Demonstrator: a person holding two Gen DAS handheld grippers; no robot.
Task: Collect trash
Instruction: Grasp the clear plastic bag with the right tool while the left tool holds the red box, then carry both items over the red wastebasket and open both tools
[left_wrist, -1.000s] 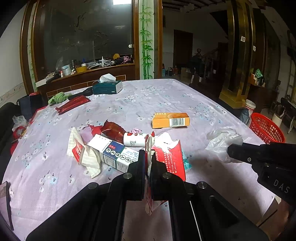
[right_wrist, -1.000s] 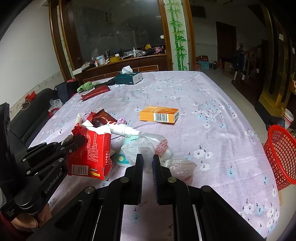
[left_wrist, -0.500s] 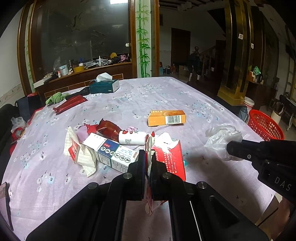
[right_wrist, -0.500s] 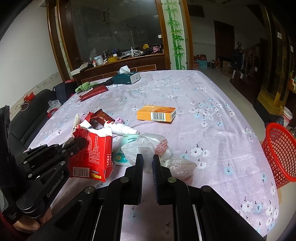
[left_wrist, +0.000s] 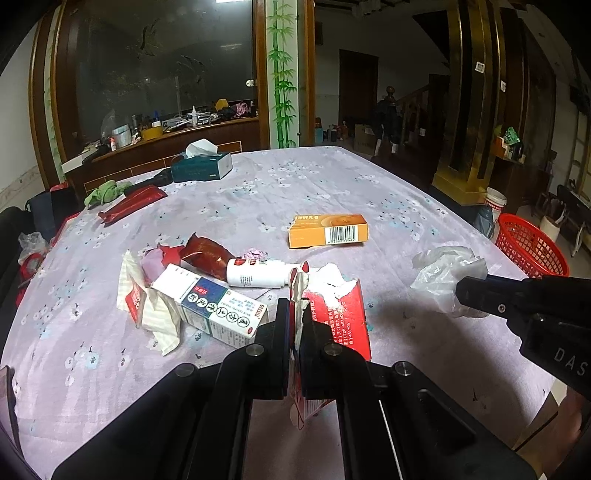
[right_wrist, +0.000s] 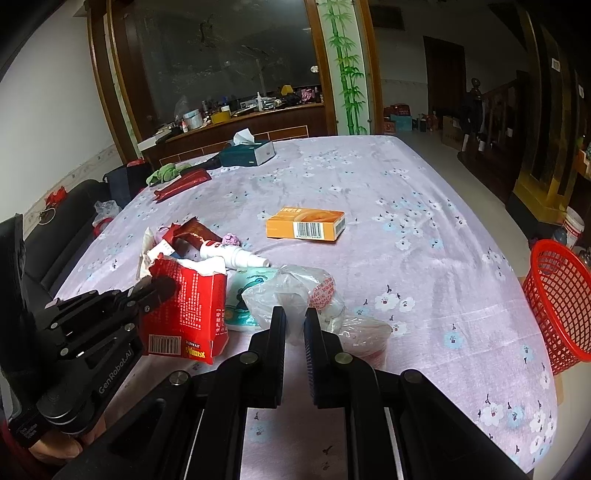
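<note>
My left gripper (left_wrist: 294, 317) is shut on the torn flap of a red carton (left_wrist: 341, 317), held above the table; it also shows in the right wrist view (right_wrist: 188, 310). My right gripper (right_wrist: 294, 321) is shut on a crumpled clear plastic bag (right_wrist: 291, 295), seen in the left wrist view (left_wrist: 443, 273) too. A red mesh basket (right_wrist: 561, 299) stands on the floor off the table's right edge. Loose trash lies on the table: an orange box (left_wrist: 328, 230), a white bottle (left_wrist: 255, 272), a white-and-blue box (left_wrist: 210, 306), dark red wrappers (left_wrist: 205, 254).
The table has a lilac flowered cloth (right_wrist: 406, 206). A teal tissue box (left_wrist: 201, 166), a green rag (left_wrist: 105, 192) and a long red packet (left_wrist: 129, 208) lie at the far left. A dark sofa (right_wrist: 51, 236) runs along the left side. A white bucket (left_wrist: 493, 201) stands beyond the basket.
Both grippers have risen slightly with their loads; the red carton and the plastic bag stay held. Nothing was let go.
</note>
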